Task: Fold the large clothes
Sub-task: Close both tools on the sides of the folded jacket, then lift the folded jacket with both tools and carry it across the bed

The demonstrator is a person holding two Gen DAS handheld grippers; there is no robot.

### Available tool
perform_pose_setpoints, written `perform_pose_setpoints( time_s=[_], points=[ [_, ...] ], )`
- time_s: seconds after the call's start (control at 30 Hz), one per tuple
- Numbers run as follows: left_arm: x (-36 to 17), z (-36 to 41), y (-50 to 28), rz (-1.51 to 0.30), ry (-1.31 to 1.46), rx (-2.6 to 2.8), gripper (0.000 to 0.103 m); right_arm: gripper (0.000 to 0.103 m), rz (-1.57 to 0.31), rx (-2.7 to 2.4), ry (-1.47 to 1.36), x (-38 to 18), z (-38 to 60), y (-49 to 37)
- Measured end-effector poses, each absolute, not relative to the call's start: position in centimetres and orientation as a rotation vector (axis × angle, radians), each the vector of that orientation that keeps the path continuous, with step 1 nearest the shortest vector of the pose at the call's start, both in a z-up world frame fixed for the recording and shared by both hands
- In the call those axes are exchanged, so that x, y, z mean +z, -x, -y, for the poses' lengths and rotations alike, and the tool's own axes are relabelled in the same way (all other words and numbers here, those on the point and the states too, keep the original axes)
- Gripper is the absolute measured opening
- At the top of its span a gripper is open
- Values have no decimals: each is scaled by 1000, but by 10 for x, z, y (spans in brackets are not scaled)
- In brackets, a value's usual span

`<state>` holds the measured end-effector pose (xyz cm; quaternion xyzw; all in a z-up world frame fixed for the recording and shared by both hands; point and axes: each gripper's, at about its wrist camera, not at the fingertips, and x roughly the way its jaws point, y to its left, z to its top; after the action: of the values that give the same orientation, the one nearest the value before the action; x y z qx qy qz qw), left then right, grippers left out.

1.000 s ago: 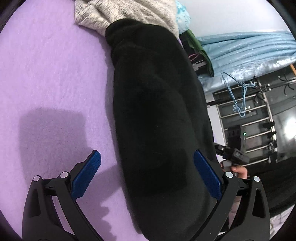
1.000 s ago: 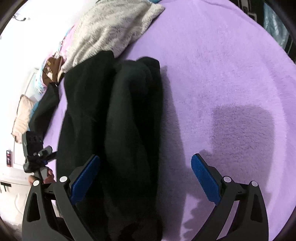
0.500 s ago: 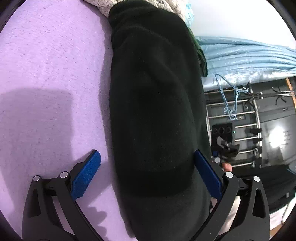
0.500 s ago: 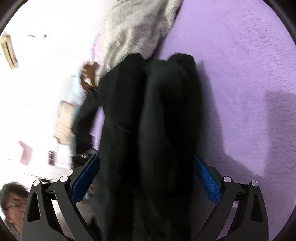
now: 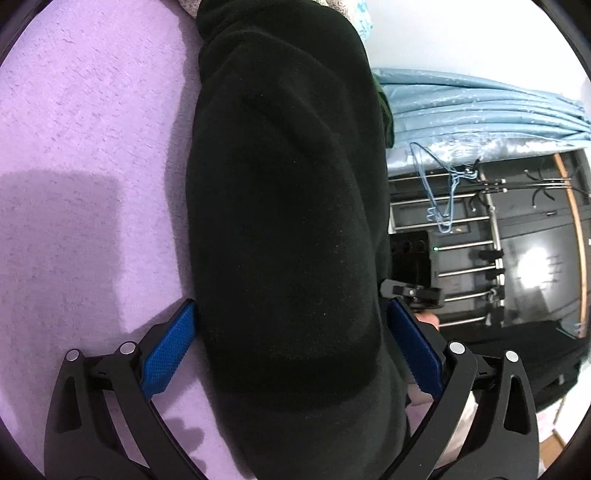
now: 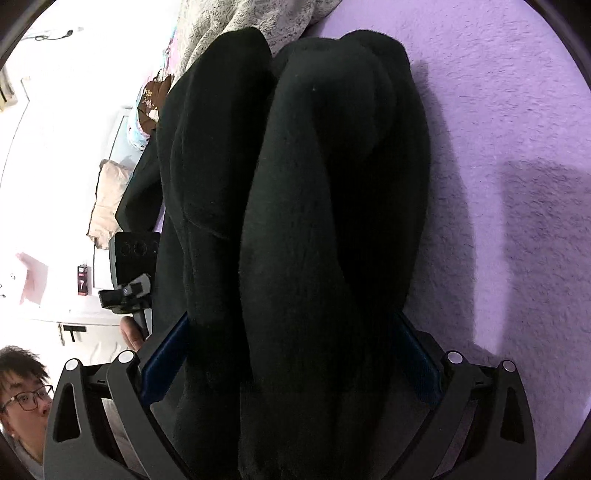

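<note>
Black garment (image 5: 284, 229): big, thick, soft; lies in a long bundle on the purple blanket (image 5: 85, 122), far end near a fuzzy grey-white cloth (image 6: 236, 18) at the top.
Same garment, right view (image 6: 317, 221): two fat rolls side by side, a dip between them.
Left gripper (image 5: 291, 354): wide open, one blue pad on each side of the bundle, fabric bulging right up between them; not pinched yet, nothing truly held.
Left fingers (image 5: 168, 354): the left one down by the purple blanket, the other on the far side, past the bed edge.
Right gripper (image 6: 288, 354): also spread wide around the near end of the bundle; pads partly hidden by black fabric, touching it or very close, hard to tell which.
Right fingers (image 6: 164, 354): no squeeze to see here.
Step in hand, a guess: getting a grip on the near end, both sides, to lift and fold it over toward the far end.
How to do it well: push both grippers in deep, so all the layers sit between the pads, not just the top one.
Closing: squeeze both at once, same spot on each side, so the edge stays straight.
Lifting: slow and level; thick cloth is heavy and can slide out.
Watch out: part of the bundle hangs near the bed edge by the metal rack (image 5: 465, 229); may drag or slip off.
</note>
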<state>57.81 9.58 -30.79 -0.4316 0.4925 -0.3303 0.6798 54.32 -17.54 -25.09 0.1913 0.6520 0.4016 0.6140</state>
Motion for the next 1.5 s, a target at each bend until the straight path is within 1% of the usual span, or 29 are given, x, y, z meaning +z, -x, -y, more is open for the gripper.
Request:
perform_pose_setpoints(
  time_s=[0.07, 0.13, 0.27, 0.53, 0.63, 0.77, 0.9, 0.97, 1.07, 1.2, 1.27, 1.43, 1.5],
  points=[
    [-309, -96, -578, -1106, 969, -748, 95, 97, -1520, 930, -449, -254, 175, -542],
    [-309, -98, -579, -1109, 976, -746, 92, 88, -1539, 953, -454, -257, 173, -539],
    [-311, -99, -579, -1114, 987, -745, 88, 88, -1544, 957, -470, -259, 168, -537],
    [-316, -97, -580, -1111, 981, -785, 87, 88, -1568, 961, -468, -263, 163, -534],
    [-322, -97, -582, -1103, 987, -814, 83, 87, -1565, 961, -457, -266, 158, -532],
    [-322, -95, -582, -1101, 980, -816, 80, 74, -1573, 968, -480, -268, 153, -528],
    [-324, -93, -583, -1099, 978, -820, 66, 66, -1561, 959, -521, -269, 154, -524],
    [-324, -93, -583, -1099, 983, -819, 62, 62, -1545, 965, -529, -267, 155, -521],
    [-323, -94, -582, -1069, 1004, -842, 57, 60, -1520, 968, -544, -265, 157, -515],
    [-314, -93, -580, -1034, 1034, -887, 50, 54, -1450, 985, -500, -245, 154, -500],
    [-305, -90, -577, -1029, 1015, -896, 49, 52, -1437, 1002, -511, -239, 156, -494],
    [-279, -81, -566, -1001, 1008, -939, 48, 51, -1371, 1015, -555, -223, 176, -480],
    [-262, -78, -558, -981, 1015, -964, 48, 51, -1350, 1025, -584, -213, 172, -472]
  ],
)
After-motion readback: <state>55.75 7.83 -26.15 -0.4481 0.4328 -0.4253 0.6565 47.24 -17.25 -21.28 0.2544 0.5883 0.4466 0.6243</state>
